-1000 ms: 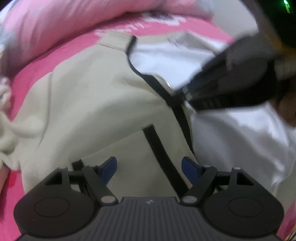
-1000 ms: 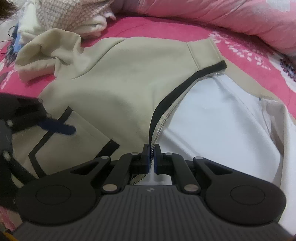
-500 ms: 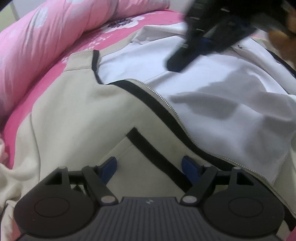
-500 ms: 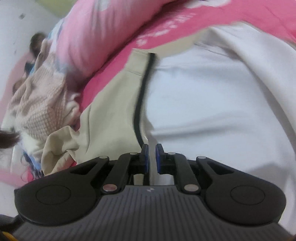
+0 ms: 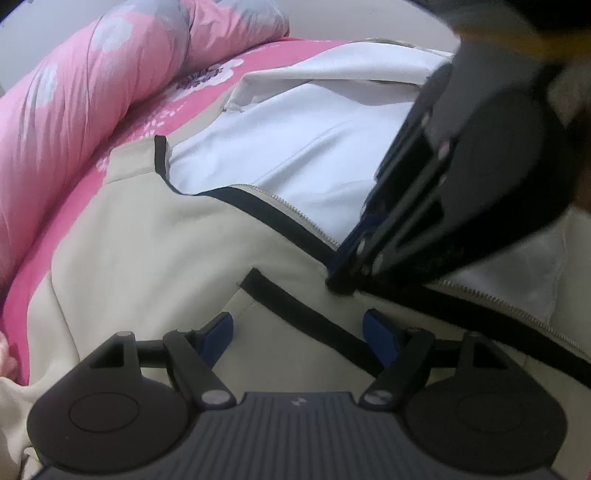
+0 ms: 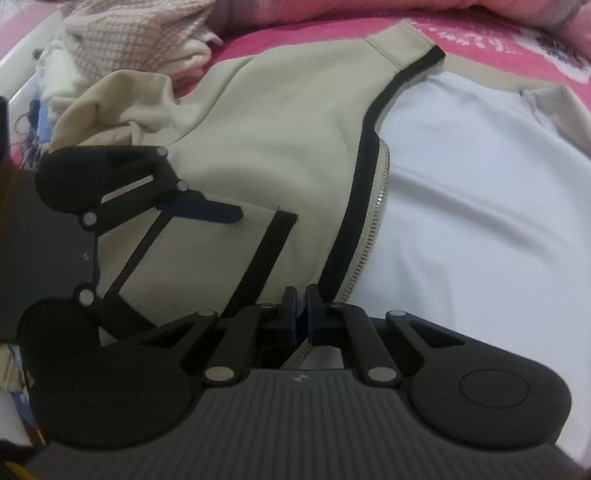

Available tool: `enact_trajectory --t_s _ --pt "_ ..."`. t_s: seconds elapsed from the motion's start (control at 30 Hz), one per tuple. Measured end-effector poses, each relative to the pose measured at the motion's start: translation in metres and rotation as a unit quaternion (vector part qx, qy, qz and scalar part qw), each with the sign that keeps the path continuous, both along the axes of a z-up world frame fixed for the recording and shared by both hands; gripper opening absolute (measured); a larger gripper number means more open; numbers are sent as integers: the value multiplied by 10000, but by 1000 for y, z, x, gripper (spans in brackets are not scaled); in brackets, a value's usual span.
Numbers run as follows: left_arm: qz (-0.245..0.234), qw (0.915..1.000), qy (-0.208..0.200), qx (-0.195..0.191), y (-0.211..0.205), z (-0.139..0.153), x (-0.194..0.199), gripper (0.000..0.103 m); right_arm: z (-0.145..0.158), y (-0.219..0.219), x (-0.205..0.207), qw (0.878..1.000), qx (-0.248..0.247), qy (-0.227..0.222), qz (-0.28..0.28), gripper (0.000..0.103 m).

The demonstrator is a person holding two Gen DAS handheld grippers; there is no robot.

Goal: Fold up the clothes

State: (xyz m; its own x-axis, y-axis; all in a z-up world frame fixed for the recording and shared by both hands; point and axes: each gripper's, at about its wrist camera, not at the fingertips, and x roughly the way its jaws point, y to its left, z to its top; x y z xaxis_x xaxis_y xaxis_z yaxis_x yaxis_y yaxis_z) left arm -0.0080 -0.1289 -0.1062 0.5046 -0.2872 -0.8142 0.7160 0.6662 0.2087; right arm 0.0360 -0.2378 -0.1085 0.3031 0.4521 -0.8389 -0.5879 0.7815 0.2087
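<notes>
A beige zip jacket [image 5: 147, 251] with black trim lies open on the bed, its white lining [image 5: 295, 155] facing up. My left gripper [image 5: 301, 332] hovers open over the black-edged pocket [image 5: 295, 306], with nothing between its blue pads. In the right wrist view the left gripper [image 6: 166, 258] comes in from the left above that pocket [image 6: 266, 258]. My right gripper [image 6: 302, 308] is shut on the jacket's zipper edge [image 6: 369, 229]. The left wrist view shows the right gripper [image 5: 341, 282] reaching down from the upper right to the trim.
A pink floral quilt [image 5: 74, 110] is bunched along the far side of the pink sheet [image 5: 37, 258]. A pile of checked and cream clothes [image 6: 140, 33] sits beyond the jacket's crumpled sleeve [image 6: 110, 107]. A person's hand shows at the right edge.
The right gripper, shut throughout, swung up over the white lining and has come back down to the zipper edge beside the pocket. The left gripper stayed open above the pocket.
</notes>
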Motion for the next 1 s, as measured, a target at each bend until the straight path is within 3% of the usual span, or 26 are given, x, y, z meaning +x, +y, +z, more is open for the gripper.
enact_trajectory --t_s 0.13,0.23,0.3,0.47,0.53,0.6,0.67,0.73,0.83,1.0 --pt "-31 9999 54 -84 4 0 3 79 20 6 -16 9979 -79 -479 431 7" --pt "-40 9999 52 -109 7 1 0 79 1 7 -25 9914 -691 -463 1009 6" --pt "-42 9999 55 -141 10 2 -3 79 7 0 -29 9894 -904 -406 1059 6" --pt "-3 9996 138 -262 14 2 0 81 25 -2 -34 9897 -682 -439 1176 8" --pt "28 9995 157 -290 15 1 1 82 24 10 -38 9833 -602 -495 1647 7" --pt "64 9994 167 -308 16 0 0 82 5 15 -49 9680 -1133 -448 2192 7" --pt "108 9993 140 -332 17 0 -2 82 7 2 -53 9638 -1159 -582 2329 7" --pt "164 9991 163 -357 18 0 -2 82 17 -4 -40 9667 -1333 -336 2159 7" --pt "258 9987 214 -372 18 1 -1 83 37 -2 -8 9709 -1211 -676 1953 7" --pt "487 9976 274 -418 19 1 -2 83 36 34 50 9612 -934 -1315 2237 8"
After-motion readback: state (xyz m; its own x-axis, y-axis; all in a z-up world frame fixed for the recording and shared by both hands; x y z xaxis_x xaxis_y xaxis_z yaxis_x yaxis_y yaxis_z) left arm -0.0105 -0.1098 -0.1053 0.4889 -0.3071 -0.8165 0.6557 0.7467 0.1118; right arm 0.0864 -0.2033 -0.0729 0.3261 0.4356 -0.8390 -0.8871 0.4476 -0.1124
